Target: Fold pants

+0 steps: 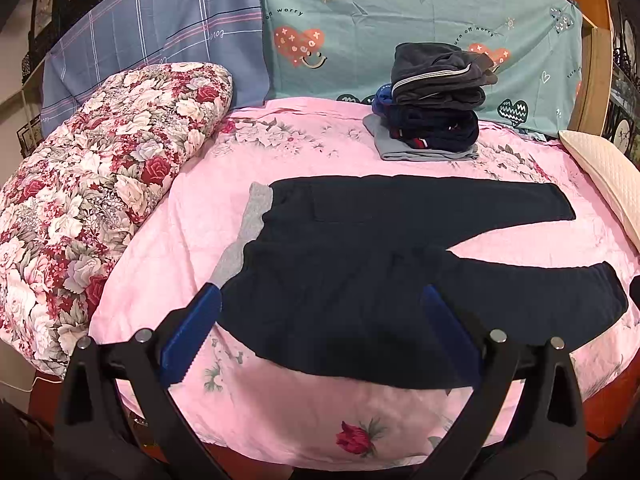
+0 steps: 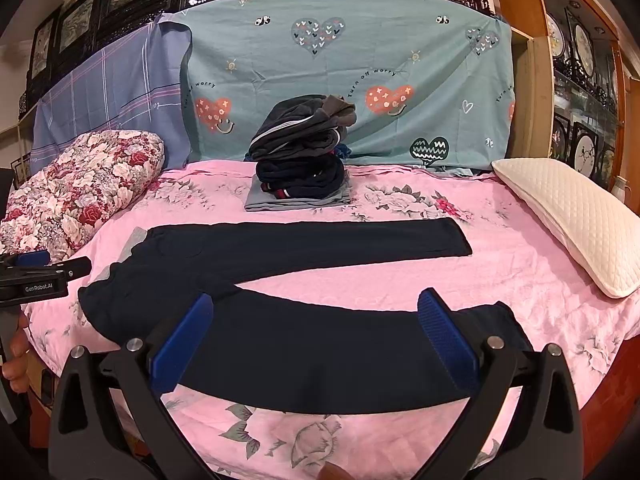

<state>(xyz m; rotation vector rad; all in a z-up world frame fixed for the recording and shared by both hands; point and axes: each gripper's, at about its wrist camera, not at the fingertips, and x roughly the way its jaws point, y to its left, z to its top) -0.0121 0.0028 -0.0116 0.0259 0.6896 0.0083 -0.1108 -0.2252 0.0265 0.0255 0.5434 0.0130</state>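
pants [image 1: 360, 248] lie flat on the pink floral sheet [image 1: 300, 152], dark navy, waistband with grey lining [image 1: 250, 220] toward the left, 2 legs running right and splayed apart in a v; far leg straight, near leg angled toward the front edge of the bed. same pants in the right wrist view [image 2: 280, 280], far leg end [image 2: 452, 236] well short of the white pillow [image 2: 568, 216]. left gripper [image 1: 320, 308] is released, blue pads [image 1: 192, 332] wide apart, hovering over the waist and upper part of the near leg; can't tell if the tips touch the cloth. right gripper [image 2: 316, 320] also released, fingers [image 2: 444, 340] spread wide above the near leg close to its cuff, nothing between them. left gripper body also shows at the left edge of the right wrist view [image 2: 36, 276], with a hand [image 2: 16, 360] on its handle. stack of folded clothes [image 1: 432, 104] sits at the back of the bed, well apart from the pants, against the teal heart-print sheet [image 1: 360, 20] hung behind. stack has a grey piece at the bottom, dark items above, 1 with white stripes on top. rolled floral quilt [image 1: 100, 180] lies along the left side, beside a blue plaid sheet [image 1: 160, 32]. white pillow also visible in the left wrist view at the right edge [image 1: 604, 176].
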